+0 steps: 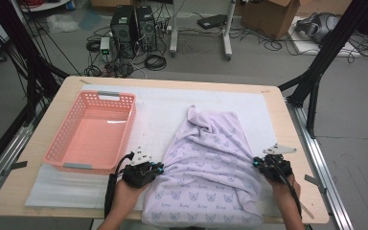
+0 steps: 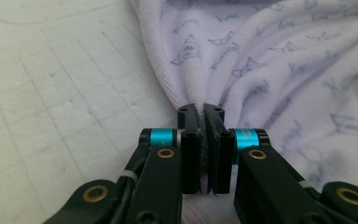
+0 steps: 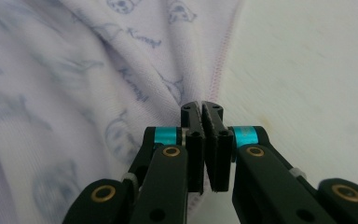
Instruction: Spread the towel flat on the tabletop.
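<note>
A pale lilac cloth (image 1: 206,163) printed with small blue figures lies rumpled on the table's white mat, its near end hanging over the front edge. My left gripper (image 1: 159,168) is at the cloth's left edge, jaws pressed together on a pinch of the fabric (image 2: 200,93). My right gripper (image 1: 257,163) is at the cloth's right edge, shut on the hemmed border (image 3: 214,79). In both gripper views the pads meet with a thin fold of cloth between them.
A pink plastic basket (image 1: 129,120) stands empty on the left half of the table. The white gridded mat (image 1: 163,110) covers most of the wooden tabletop (image 1: 38,143). Beyond the table are computer towers (image 1: 133,28), cables and a cardboard box (image 1: 273,17) on the floor.
</note>
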Demonstrator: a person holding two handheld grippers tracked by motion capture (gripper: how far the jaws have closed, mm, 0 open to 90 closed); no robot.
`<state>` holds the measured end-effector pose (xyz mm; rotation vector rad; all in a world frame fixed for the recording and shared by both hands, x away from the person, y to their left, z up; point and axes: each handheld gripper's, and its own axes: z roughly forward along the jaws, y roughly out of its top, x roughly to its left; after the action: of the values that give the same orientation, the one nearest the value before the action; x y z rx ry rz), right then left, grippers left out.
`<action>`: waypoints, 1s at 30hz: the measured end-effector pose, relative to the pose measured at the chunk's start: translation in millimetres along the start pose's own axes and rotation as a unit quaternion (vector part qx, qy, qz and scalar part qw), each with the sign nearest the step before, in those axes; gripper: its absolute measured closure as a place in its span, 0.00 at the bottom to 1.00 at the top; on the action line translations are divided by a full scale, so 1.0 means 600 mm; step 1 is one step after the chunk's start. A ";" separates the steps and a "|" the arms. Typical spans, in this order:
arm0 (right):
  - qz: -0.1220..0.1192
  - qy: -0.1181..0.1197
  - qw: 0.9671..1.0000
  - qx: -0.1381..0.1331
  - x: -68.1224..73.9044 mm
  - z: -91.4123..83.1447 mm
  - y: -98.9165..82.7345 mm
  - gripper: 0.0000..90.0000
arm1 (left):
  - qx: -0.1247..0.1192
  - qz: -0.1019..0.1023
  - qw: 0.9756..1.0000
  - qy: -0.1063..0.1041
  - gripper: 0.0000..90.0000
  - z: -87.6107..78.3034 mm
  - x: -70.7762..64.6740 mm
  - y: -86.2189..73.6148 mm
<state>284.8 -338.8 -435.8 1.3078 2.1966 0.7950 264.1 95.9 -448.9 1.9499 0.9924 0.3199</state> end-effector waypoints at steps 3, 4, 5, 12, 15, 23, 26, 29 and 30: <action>0.012 -0.002 1.000 0.021 -0.012 -0.028 -0.022 0.97 | 0.000 -0.003 1.000 -0.011 0.94 -0.008 -0.008 -0.004; 0.013 -0.002 1.000 0.023 -0.014 -0.035 -0.027 0.97 | -0.001 -0.004 1.000 -0.014 0.92 -0.008 -0.010 -0.002; 0.014 0.001 1.000 0.024 -0.015 -0.040 -0.030 0.96 | -0.004 -0.005 1.000 -0.017 0.86 -0.005 -0.011 0.000; 0.035 0.027 0.997 -0.060 -0.029 -0.039 -0.027 0.63 | -0.035 -0.001 0.999 -0.031 0.54 0.006 -0.002 0.022; 0.048 0.036 0.995 -0.078 -0.040 -0.021 -0.016 0.62 | -0.040 -0.008 0.999 -0.026 0.53 0.008 0.012 0.025; 0.059 0.054 0.995 -0.057 -0.058 0.058 0.049 0.59 | -0.050 -0.027 0.998 -0.023 0.49 0.022 0.039 0.037; 0.068 0.046 0.996 -0.045 -0.057 0.083 0.063 0.59 | -0.045 -0.029 0.998 -0.015 0.48 0.029 0.043 0.039; 0.079 0.052 0.995 -0.043 -0.052 0.092 0.066 0.75 | -0.045 -0.031 0.998 -0.010 0.48 0.031 0.045 0.042; 0.071 0.055 0.995 -0.041 -0.051 0.090 0.066 0.86 | -0.045 -0.029 0.998 -0.010 0.48 0.031 0.045 0.044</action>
<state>358.0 -338.2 -445.6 1.4231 2.1480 1.0236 305.6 97.6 -442.4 1.8351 1.0033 0.3063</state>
